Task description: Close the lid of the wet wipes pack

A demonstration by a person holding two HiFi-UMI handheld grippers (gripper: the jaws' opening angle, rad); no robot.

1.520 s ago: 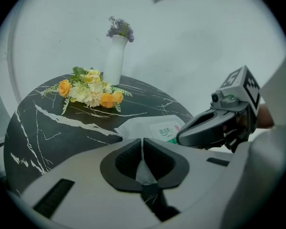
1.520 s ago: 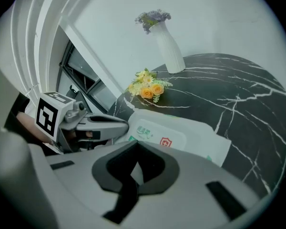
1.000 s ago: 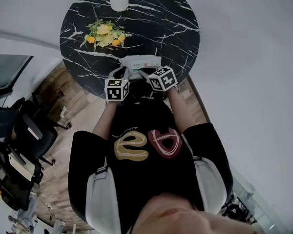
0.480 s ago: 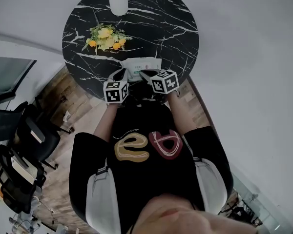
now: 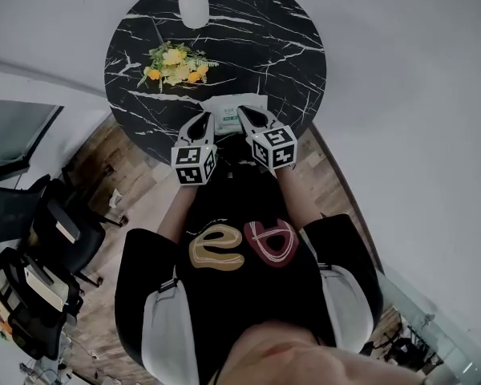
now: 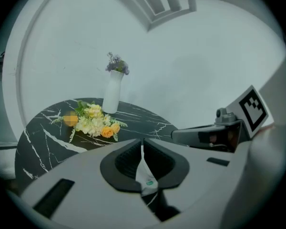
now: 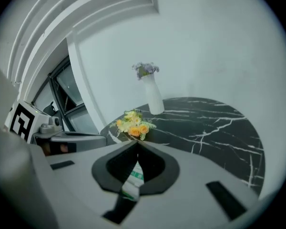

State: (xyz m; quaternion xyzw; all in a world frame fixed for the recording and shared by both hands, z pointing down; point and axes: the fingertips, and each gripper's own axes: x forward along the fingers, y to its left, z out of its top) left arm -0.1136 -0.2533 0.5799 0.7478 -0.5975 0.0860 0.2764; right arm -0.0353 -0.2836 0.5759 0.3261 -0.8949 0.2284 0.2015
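Your 2 grippers, left & right: fingers pressed together, holding nothing, above 1 wipes pack at desk's near edge. 1 vase w/ flowers, 1 loose bouquet.

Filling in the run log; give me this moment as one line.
left tool: shut, empty | right tool: shut, empty | wet wipes pack: on table near edge, under both tools | lid: unclear

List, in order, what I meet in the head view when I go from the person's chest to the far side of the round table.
Left gripper and right gripper side by side, each claw shut → wet wipes pack → bunch of flowers → white vase.
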